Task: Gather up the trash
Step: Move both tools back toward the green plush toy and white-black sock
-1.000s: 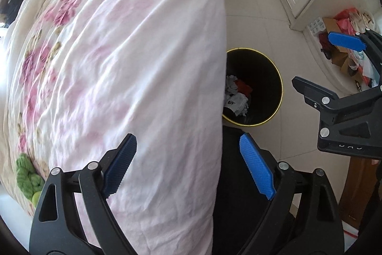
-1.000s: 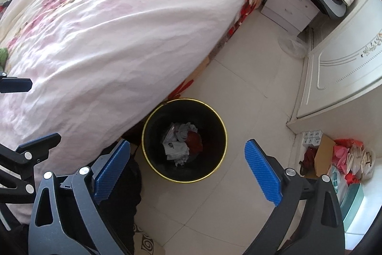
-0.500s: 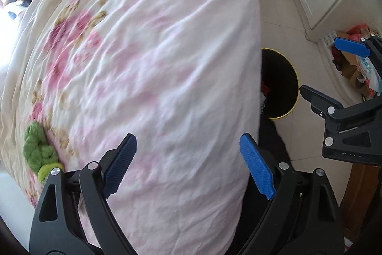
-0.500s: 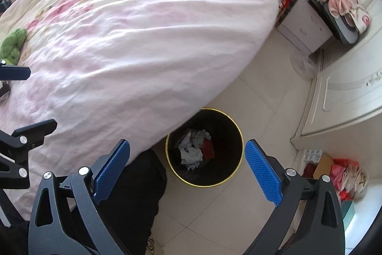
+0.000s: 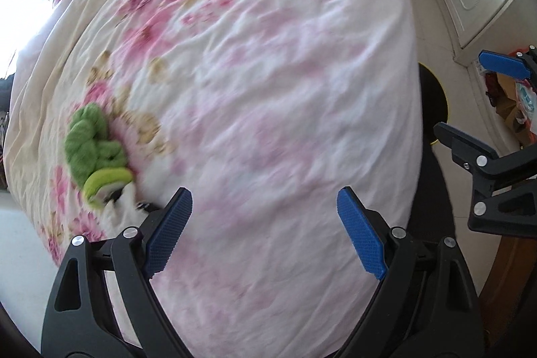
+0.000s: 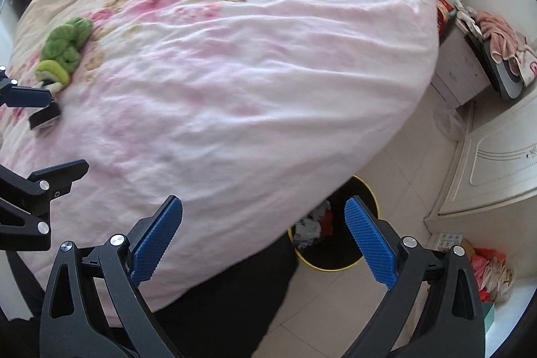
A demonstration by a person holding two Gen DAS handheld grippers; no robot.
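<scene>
A green fluffy bundle [image 5: 89,136] with a yellow-green piece [image 5: 107,178] lies on the pink floral quilt [image 5: 268,72]; a small black-and-white item [image 6: 45,118] lies beside it. My left gripper [image 5: 265,207] hangs open over the quilt, just right of the bundle, with nothing between its blue pads. My right gripper [image 6: 263,210] is open and empty above the quilt's edge. The black bin with a yellow rim [image 6: 335,259] stands on the floor by the bed, half hidden under the quilt, with crumpled trash [image 6: 310,227] inside.
A white nightstand [image 6: 459,72] piled with pink cloth stands by the bed's far corner. White cabinet doors [image 6: 496,156] line the right side. Bags and boxes [image 6: 486,270] clutter the floor corner. Pale tiles lie around the bin.
Both grippers have swung left, away from above the bin and out over the bed. The bin has slid toward the right edge of view, and the green bundle now sits much nearer the left gripper.
</scene>
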